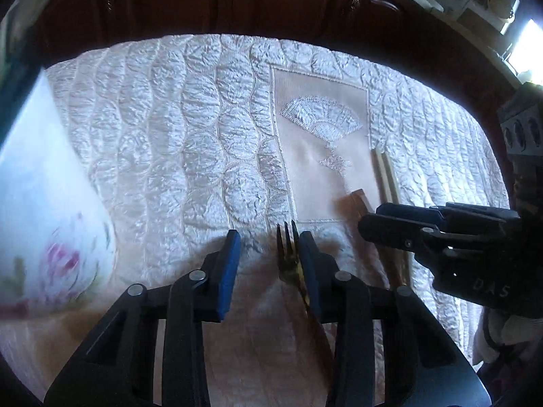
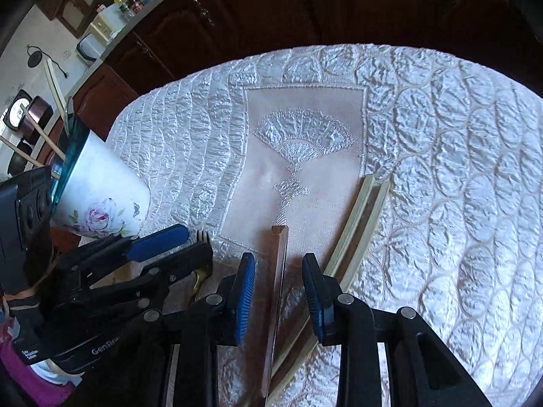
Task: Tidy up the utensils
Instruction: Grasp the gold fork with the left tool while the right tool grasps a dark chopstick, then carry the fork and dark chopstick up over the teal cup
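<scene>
A gold fork (image 1: 288,254) lies on the white quilted cloth, its tines against the inside of my left gripper's right finger. My left gripper (image 1: 268,237) is open around it; it also shows in the right wrist view (image 2: 193,237). My right gripper (image 2: 278,261) is open, with a flat brown stick (image 2: 277,288) lying between its fingers. Two pale chopsticks (image 2: 359,217) lie just right of it, crossing under the right finger. A white floral cup (image 2: 101,200) with a blue rim holds several utensils at the left.
The cup (image 1: 44,196) fills the left of the left wrist view. The quilted cloth (image 2: 441,169) has a smooth embroidered fan panel (image 2: 305,142). Dark wooden cabinets (image 1: 237,0) stand behind the table's far edge.
</scene>
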`<state>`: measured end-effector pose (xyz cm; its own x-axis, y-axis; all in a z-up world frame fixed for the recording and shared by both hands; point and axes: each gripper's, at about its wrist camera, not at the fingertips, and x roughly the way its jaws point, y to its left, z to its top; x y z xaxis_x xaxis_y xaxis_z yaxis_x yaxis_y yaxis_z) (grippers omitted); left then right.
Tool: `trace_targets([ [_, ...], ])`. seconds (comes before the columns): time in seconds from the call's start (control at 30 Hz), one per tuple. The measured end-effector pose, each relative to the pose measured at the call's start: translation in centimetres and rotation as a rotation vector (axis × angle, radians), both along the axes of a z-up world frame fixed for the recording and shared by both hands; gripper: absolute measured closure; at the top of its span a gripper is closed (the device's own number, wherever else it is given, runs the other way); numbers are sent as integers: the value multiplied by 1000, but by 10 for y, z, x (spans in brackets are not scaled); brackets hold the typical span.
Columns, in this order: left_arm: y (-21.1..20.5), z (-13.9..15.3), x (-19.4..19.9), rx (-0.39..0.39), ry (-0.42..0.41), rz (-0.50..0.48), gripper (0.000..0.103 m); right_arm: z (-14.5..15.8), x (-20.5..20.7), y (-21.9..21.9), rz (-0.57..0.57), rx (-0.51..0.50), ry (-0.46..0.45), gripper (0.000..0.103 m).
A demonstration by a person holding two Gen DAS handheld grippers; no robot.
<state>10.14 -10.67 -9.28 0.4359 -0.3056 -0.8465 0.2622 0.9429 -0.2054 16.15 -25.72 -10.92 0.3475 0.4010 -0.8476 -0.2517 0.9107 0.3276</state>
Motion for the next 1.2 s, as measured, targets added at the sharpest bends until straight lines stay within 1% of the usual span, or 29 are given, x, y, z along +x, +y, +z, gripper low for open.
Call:
trace_targets([
  [0.03,0,0,2,-6,-5,-6,76,-3,4,5,2,-1,4,74],
  [0.07,-2,-1,3,-8,-7,-13,83,-5,5,5,4,2,6,74],
  [0.1,-2,-1,3,-10,-6,-23,87,-7,7,8,3,1,8,78],
  [0.13,-4,-1,3,-11,-5,-32,93,-8,9,9,-1,-2,7,83],
  [0.2,-8,-1,1,8,-16,-49,95,-9,11,12,-9,-4,4,91],
  [0.33,-7,5,-5,-10,-19,-63,102,1,5,7,-17,8,-22,92],
  [0.63,17,39,-35,-67,-67,-48,103,50,-45,2,-17,61,-140,94],
  [0.77,30,63,-55,-80,-122,-46,103,75,-69,-3,-9,72,-194,94],
  [0.97,44,98,-80,-90,-200,-38,103,103,-99,-4,9,80,-263,94],
  [1.13,56,118,-92,-88,-244,-10,102,125,-113,5,31,82,-312,94],
  [1.2,64,130,-96,-85,-270,4,102,137,-117,10,43,85,-338,93],
])
